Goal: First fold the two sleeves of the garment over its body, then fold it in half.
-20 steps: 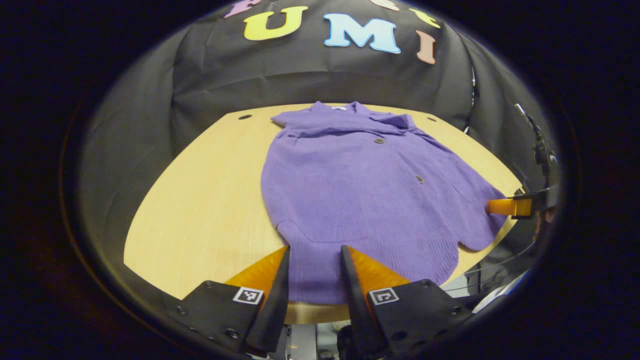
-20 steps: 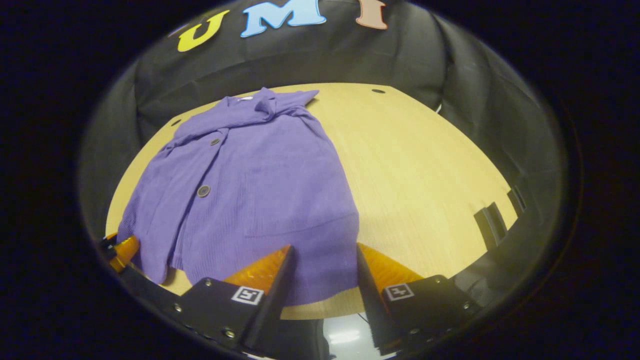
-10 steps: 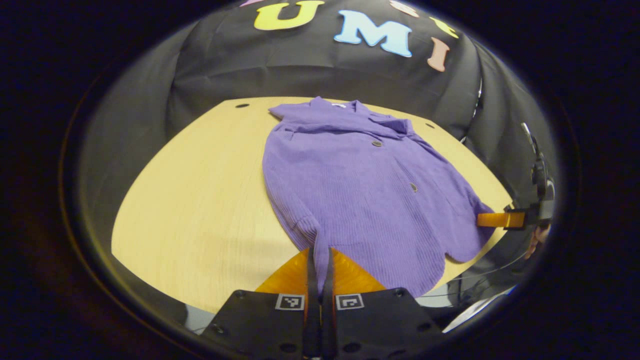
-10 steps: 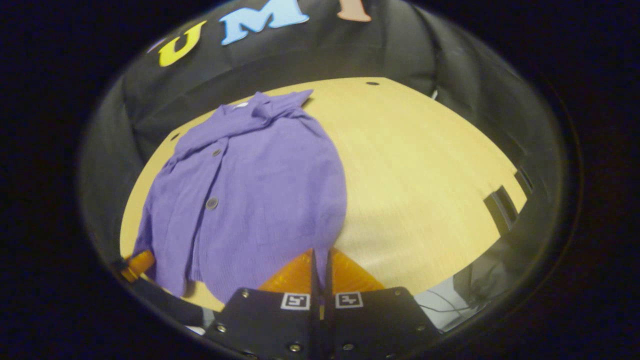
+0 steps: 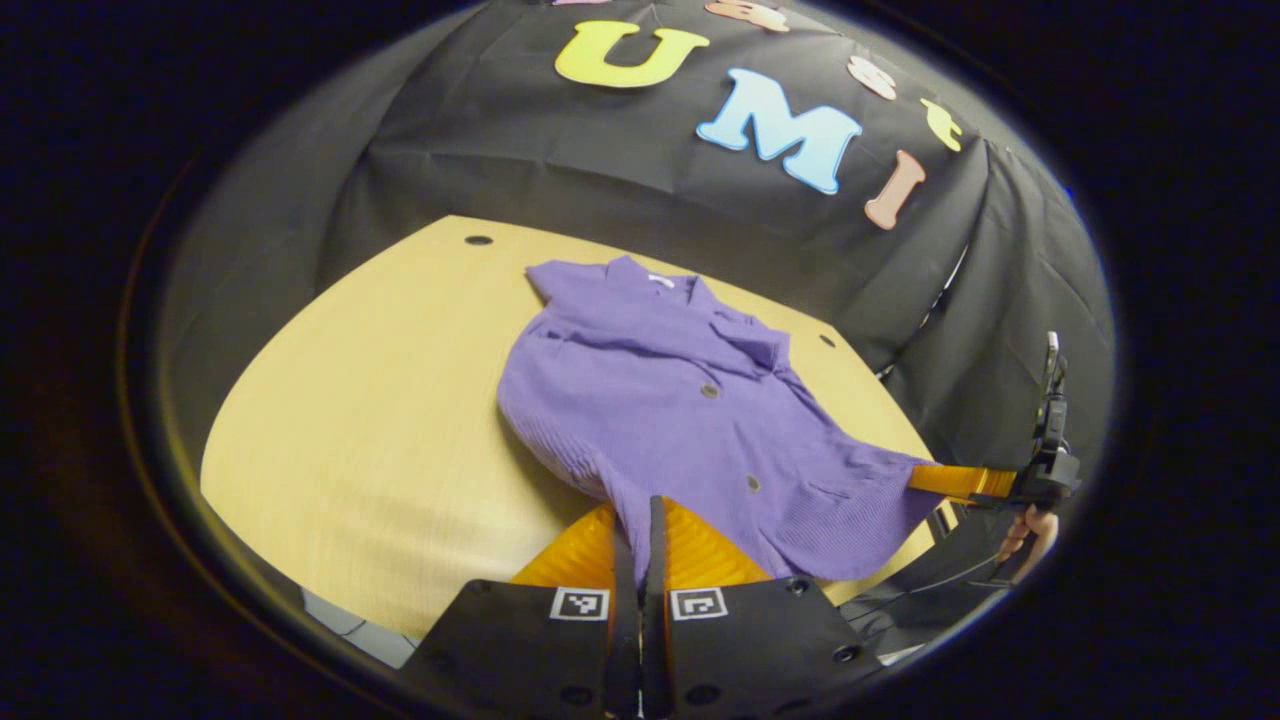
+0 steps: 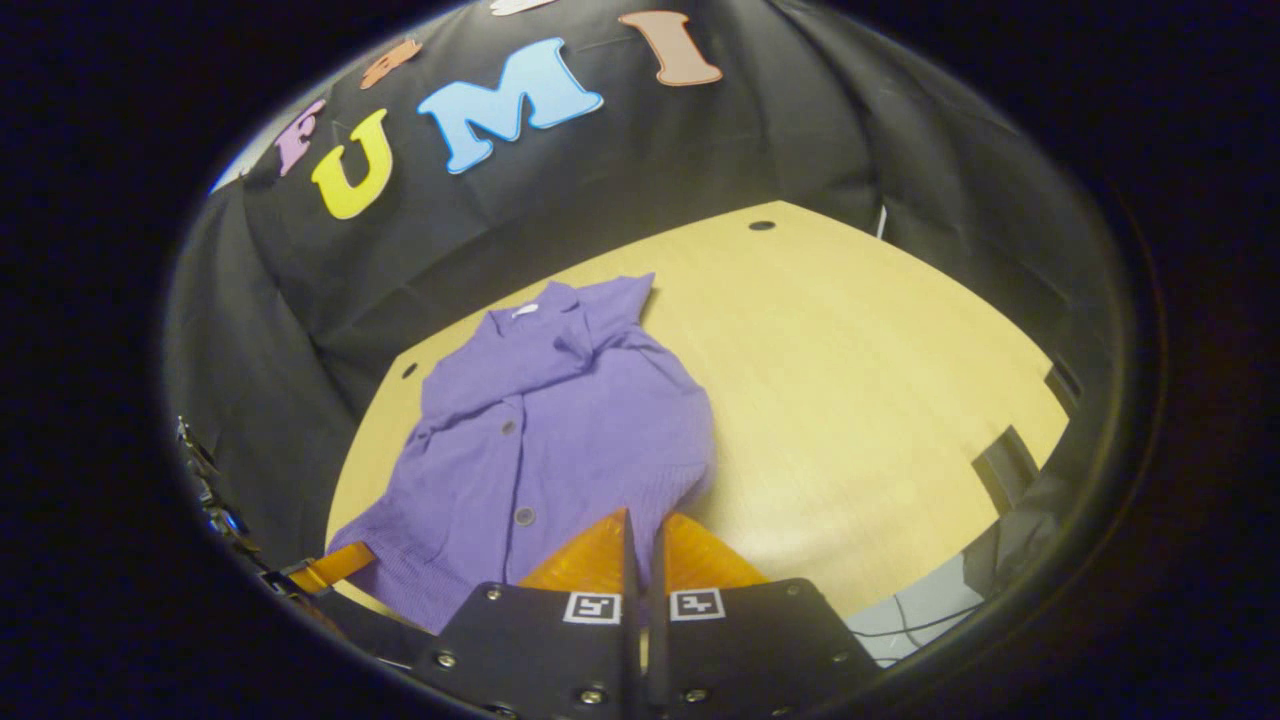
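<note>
Lying on the pale wooden counter (image 5: pixel 350 400) in the left gripper view, the purple garment (image 5: pixel 680 400) is showing its collar at the far end, toward the black cloth wall (image 5: pixel 560 160), with its sleeves folded across its upper body and small buttons running down its front. The left gripper (image 5: pixel 640 520) is sitting at the bottom of this view with its fingers (image 5: pixel 585 550) pressed together on the near hem of the garment, so the cloth there is gathering into a narrow bunch and rising off the counter toward the grip. Farther off to the right in the same view, the right gripper (image 5: pixel 960 482) is pinching the other near corner of the hem, pulling it out into a point above the counter's edge, and a person's hand (image 5: pixel 1030 530) is holding that tool from below. Turning to the right gripper view, the garment (image 6: pixel 560 430) is lying toward the left half of the counter (image 6: pixel 880 380), collar pointing away toward the wall. The right gripper (image 6: pixel 640 535) is closing its fingers (image 6: pixel 590 555) tightly on the near hem corner, with a strip of purple cloth caught between them. At the lower left of this view the left gripper (image 6: pixel 335 568) is gripping the opposite hem corner, which is hanging raised off the counter.
</note>
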{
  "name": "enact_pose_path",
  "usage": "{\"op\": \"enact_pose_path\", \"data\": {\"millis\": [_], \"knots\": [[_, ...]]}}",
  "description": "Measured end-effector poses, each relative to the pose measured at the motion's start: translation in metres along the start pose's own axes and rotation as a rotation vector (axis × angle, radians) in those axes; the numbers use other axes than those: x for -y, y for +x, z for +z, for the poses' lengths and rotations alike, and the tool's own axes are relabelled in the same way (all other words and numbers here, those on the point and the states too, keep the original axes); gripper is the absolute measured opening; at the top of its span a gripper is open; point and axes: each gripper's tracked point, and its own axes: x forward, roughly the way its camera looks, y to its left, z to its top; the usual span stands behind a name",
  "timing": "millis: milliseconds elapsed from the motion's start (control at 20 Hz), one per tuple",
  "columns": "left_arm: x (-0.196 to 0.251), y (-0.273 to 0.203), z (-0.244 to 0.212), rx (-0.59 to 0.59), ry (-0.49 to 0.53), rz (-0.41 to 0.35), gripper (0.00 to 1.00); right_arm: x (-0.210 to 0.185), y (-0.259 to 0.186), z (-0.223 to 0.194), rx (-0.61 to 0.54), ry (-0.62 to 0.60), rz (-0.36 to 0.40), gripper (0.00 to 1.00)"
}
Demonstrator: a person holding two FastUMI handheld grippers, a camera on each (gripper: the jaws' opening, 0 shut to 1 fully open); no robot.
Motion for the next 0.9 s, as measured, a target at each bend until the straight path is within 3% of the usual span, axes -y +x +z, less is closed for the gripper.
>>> {"op": "enact_pose_path", "data": {"millis": [400, 900], "knots": [[0.024, 0.034, 0.110, 0.110, -0.017, 0.007, 0.08, -0.037, 0.034, 0.107, 0.078, -0.029, 0.131, 0.03], [0.019, 0.130, 0.239, 0.205, -0.001, 0.079, 0.08, -0.054, 0.122, 0.213, 0.096, 0.028, 0.232, 0.03]]}}
